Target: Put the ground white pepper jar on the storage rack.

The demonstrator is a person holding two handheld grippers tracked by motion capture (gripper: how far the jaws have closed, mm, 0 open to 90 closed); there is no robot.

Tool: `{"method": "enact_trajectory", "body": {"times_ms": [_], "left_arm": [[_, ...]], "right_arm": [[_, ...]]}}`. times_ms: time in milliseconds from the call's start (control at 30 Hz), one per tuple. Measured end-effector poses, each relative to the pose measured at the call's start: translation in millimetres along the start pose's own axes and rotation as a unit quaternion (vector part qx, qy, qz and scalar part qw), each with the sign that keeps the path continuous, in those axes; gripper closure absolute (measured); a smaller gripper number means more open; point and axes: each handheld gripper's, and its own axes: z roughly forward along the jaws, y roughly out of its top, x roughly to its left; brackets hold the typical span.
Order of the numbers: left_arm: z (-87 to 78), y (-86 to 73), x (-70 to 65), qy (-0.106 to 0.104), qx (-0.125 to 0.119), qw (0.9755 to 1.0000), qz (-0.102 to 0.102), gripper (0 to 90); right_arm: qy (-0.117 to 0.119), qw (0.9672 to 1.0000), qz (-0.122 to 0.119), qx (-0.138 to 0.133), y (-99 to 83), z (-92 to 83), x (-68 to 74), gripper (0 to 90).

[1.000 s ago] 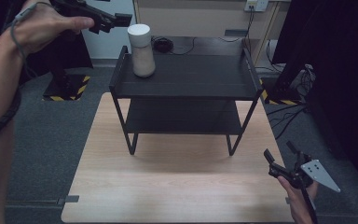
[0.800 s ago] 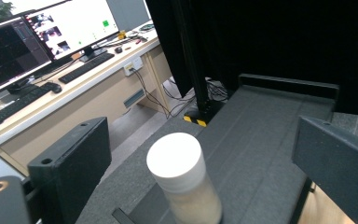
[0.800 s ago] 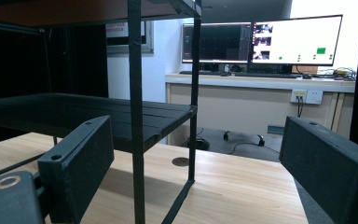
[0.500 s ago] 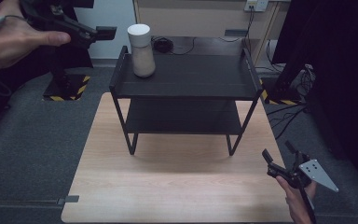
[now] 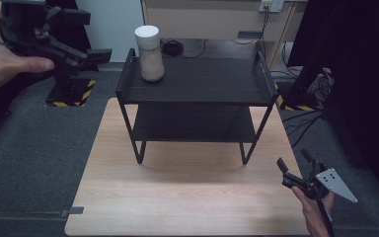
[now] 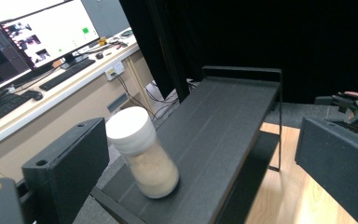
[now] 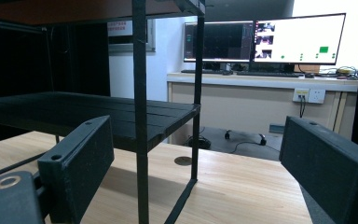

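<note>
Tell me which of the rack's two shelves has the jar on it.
The top shelf of the black rack: the white-lidded jar stands upright at its left end. The lower shelf beneath it is bare.

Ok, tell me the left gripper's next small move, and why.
Probably ease the left gripper forward until its jaws straddle the white-lidded jar. The jaws have just been opening, stand wide with nothing between them, and the jar stands upright, untouched, at the left end of the rack's top shelf, ahead of them.
</note>
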Motion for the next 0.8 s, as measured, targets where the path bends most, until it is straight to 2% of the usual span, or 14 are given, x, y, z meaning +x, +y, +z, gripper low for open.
{"method": "enact_trajectory", "body": {"times_ms": [100, 167, 367, 667, 800], "left_arm": [[-1.8, -7.3, -3.8, -0.005, 0.002, 1.0, 0.001, 2.2], [-2.6, -10.1, -5.9, -0.003, 0.008, 0.9999, 0.006, 2.3], [-6.3, -16.3, -6.8, 0.004, 0.014, 0.9999, 0.005, 2.5], [-11.8, -23.2, -5.1, 0.005, -0.001, 1.0, -0.004, 2.9], [-11.9, -22.1, -5.3, 0.006, 0.003, 1.0, 0.0, 2.9]], "right_arm": [[0.0, 1.0, 0.0, 0.001, -0.1, 0.3, 0.3, 9.8], [0.0, 1.0, 0.0, 0.001, -0.3, 0.5, 0.3, 9.8], [-0.004, 1.0, 0.001, 0.0, -0.2, 0.0, -0.2, 9.8], [-0.003, 1.0, 0.0, 0.001, 0.4, 0.7, 2.2, 9.8], [-0.002, 1.0, 0.0, 0.002, 0.3, 1.0, 2.7, 9.8]]}}
